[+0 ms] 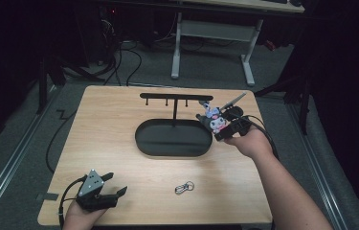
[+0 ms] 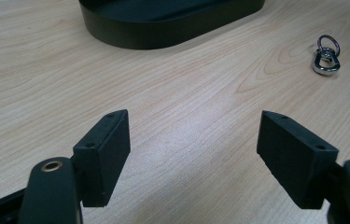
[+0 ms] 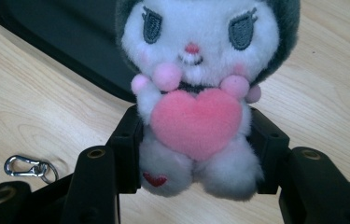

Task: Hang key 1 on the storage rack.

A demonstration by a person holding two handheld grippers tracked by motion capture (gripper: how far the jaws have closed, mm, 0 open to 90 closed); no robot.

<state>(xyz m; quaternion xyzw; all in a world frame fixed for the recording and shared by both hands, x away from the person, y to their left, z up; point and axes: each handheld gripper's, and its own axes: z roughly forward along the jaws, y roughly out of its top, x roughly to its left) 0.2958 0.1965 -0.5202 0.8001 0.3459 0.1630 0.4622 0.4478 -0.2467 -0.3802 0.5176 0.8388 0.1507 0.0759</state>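
Small plush toy, white face with dark grey hood and a pink felt heart on its chest (image 3: pixel 196 116), sits pinched at the body between the fingers (image 3: pixel 126 154) of the right gripper (image 1: pixel 222 128). In the high view it hangs at the right end of the black oval metal tray (image 1: pixel 143 139), just off that rim, below the right tip of the black T-shaped hanger bar (image 1: pixel 175 96) rising from the tray.

Step in hand, judged: carrying the toy to the rack, probably to hang it on one of the little pegs under the bar, or to set it in the tray. Cannot tell which. A hang calls for bringing the toy's loop up to a peg; the loop is not clear in these frames, so alignment is the tricky bit.

Left gripper (image 1: pixel 101 190) rests at the near left corner of the light wooden worktop (image 1: pixel 110 120), fingers spread wide with nothing between them.

Silver metal clasp with ring (image 2: pixel 325 56) lies loose on the worktop near the tray's near side, well apart from both grippers. The bar's post could get in the way on approach.
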